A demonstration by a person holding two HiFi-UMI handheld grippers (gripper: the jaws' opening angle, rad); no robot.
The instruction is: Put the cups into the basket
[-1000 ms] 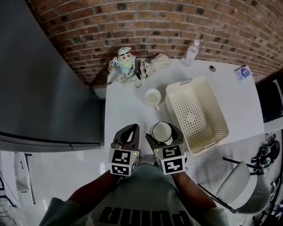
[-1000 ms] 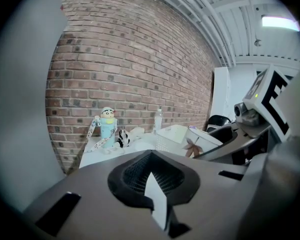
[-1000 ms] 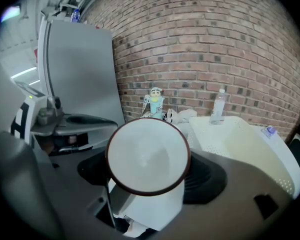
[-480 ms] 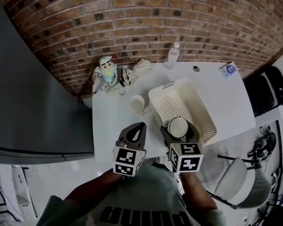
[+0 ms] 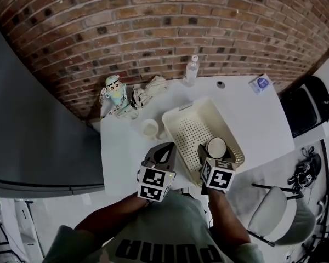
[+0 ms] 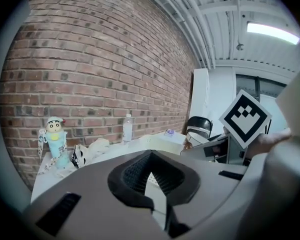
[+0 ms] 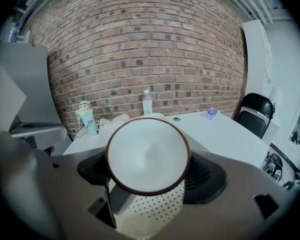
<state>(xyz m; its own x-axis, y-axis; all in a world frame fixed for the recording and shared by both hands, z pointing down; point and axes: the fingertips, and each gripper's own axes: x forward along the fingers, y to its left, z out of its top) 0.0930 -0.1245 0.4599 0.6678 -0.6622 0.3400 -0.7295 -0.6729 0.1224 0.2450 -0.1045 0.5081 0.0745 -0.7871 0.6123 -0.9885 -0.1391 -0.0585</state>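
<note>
A white cup with a dark rim (image 5: 216, 146) hangs over the near end of the cream perforated basket (image 5: 193, 126), with my right gripper (image 5: 216, 150) shut on it. In the right gripper view the cup (image 7: 148, 156) fills the space between the jaws and faces the camera, above the dotted basket floor (image 7: 157, 210). A second white cup (image 5: 149, 128) stands on the white table (image 5: 119, 159) just left of the basket. My left gripper (image 5: 166, 146) hovers near the table's front edge, left of the basket; its jaws meet with nothing between them (image 6: 150, 153).
A toy figure (image 5: 114, 89), crumpled cloth (image 5: 148, 87) and a water bottle (image 5: 191, 70) line the brick wall at the back. A small blue-lidded item (image 5: 260, 83) lies far right. A grey cabinet (image 5: 33, 119) flanks the table's left; chairs (image 5: 310, 106) stand right.
My right gripper has carried the cup from the table's front edge rightward to above the basket. The left gripper stayed shut and empty beside it. The head view shifted.
</note>
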